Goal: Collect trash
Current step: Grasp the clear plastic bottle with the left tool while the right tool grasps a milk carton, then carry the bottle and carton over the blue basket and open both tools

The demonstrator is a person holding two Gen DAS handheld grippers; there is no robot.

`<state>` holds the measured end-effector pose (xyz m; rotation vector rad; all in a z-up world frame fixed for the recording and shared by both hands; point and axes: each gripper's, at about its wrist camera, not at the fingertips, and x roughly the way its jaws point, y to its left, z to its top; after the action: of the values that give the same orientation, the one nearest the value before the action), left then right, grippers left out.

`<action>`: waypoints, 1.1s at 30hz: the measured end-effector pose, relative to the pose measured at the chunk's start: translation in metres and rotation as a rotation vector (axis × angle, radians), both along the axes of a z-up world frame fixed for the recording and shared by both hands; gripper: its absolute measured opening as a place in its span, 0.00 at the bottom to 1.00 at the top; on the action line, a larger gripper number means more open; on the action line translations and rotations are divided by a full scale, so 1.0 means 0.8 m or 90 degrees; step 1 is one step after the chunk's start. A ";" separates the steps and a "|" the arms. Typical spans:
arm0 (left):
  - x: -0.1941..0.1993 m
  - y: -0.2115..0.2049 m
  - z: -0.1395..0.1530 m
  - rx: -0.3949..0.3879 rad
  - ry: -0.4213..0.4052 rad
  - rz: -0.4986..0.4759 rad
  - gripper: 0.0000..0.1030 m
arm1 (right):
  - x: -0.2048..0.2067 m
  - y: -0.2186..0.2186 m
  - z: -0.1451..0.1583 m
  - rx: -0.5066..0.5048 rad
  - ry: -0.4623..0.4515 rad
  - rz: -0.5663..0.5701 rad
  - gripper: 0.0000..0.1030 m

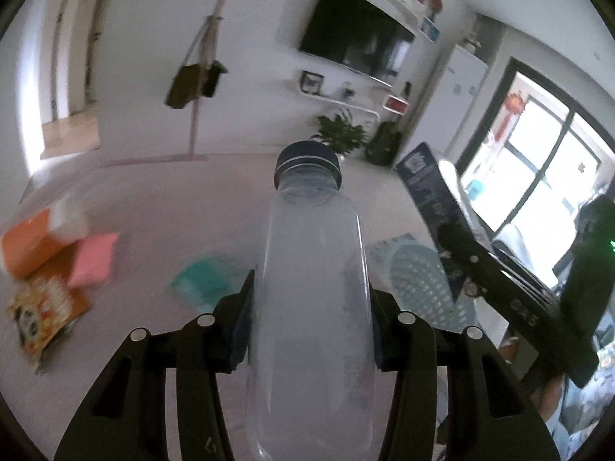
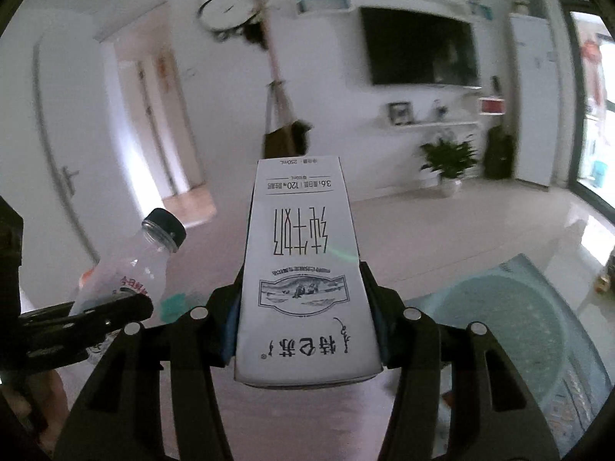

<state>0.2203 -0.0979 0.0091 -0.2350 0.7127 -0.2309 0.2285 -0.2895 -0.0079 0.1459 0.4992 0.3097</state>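
Observation:
My left gripper (image 1: 310, 307) is shut on a clear, empty plastic bottle (image 1: 311, 253) with a dark cap, which points away from the camera and is raised above the floor. My right gripper (image 2: 303, 307) is shut on a white 250 mL milk carton (image 2: 303, 253) with black print, its blue pads pressing both sides. The two grippers are side by side. In the left wrist view the carton (image 1: 426, 188) shows at the right. In the right wrist view the bottle (image 2: 130, 269) shows at the lower left.
A pale green perforated basket (image 1: 419, 280) stands low on the right, also seen as a round basket (image 2: 499, 326). Orange packets (image 1: 27, 249), a pink item (image 1: 94, 263) and a teal item (image 1: 200, 282) lie at the left. A coat stand (image 1: 200, 77) and a potted plant (image 2: 447, 161) stand by the far wall.

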 end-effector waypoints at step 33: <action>0.137 -0.258 -0.119 -0.052 0.116 -0.235 0.61 | 0.051 -0.262 -0.190 0.043 0.304 -0.328 0.49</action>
<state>0.3296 -0.3044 -0.0863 -0.2016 0.9266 -0.5970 0.2692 -0.4994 -0.1600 0.4110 0.8987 -0.2212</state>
